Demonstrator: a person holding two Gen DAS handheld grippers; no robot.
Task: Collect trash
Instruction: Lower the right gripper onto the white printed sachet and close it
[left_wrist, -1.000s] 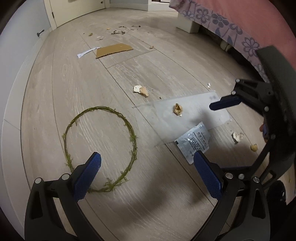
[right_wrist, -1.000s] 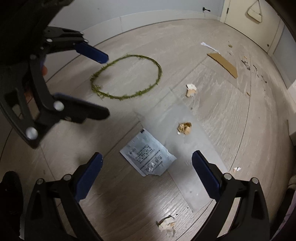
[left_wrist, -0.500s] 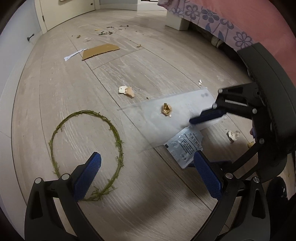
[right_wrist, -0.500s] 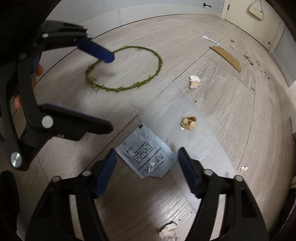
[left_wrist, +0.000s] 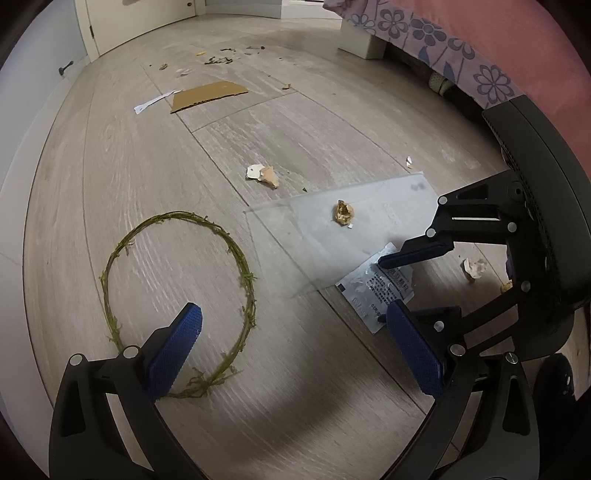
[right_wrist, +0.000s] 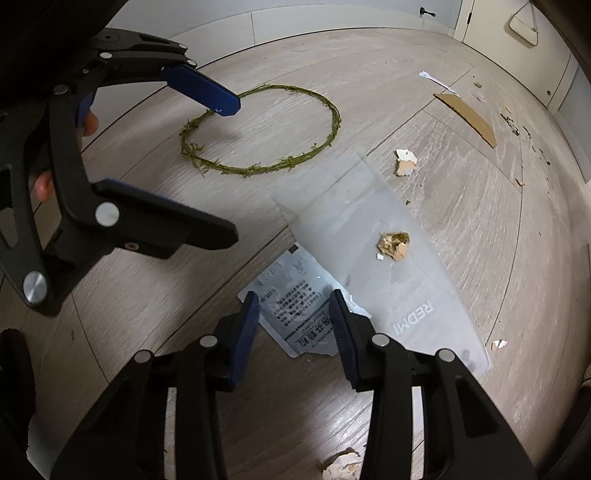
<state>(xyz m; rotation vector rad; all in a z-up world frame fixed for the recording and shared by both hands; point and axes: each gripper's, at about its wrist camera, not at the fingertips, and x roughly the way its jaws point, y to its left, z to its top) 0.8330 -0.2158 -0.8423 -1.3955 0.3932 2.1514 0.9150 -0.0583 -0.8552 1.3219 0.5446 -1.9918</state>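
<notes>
A torn silver foil packet (right_wrist: 295, 302) with black print lies on the wood floor, partly under a clear plastic sheet (right_wrist: 369, 236) marked REDMI. My right gripper (right_wrist: 293, 317) is low over the packet, its jaws half closed on either side of it, not gripping. In the left wrist view the packet (left_wrist: 373, 291) lies between the right gripper's fingers (left_wrist: 410, 254). My left gripper (left_wrist: 295, 339) is wide open and empty above the floor, near a green vine ring (left_wrist: 177, 295).
A crumpled brown scrap (right_wrist: 393, 245) sits on the plastic sheet. Eggshell-like bits (left_wrist: 262, 173) (left_wrist: 474, 267), a cardboard piece (left_wrist: 207, 95), a white paper strip (left_wrist: 155, 103) and small debris lie farther off. A flowered bed cover (left_wrist: 461, 62) hangs at right.
My right gripper has come down over the foil packet and its jaws have narrowed from wide open to half closed. My left gripper has stayed open and shifted slightly.
</notes>
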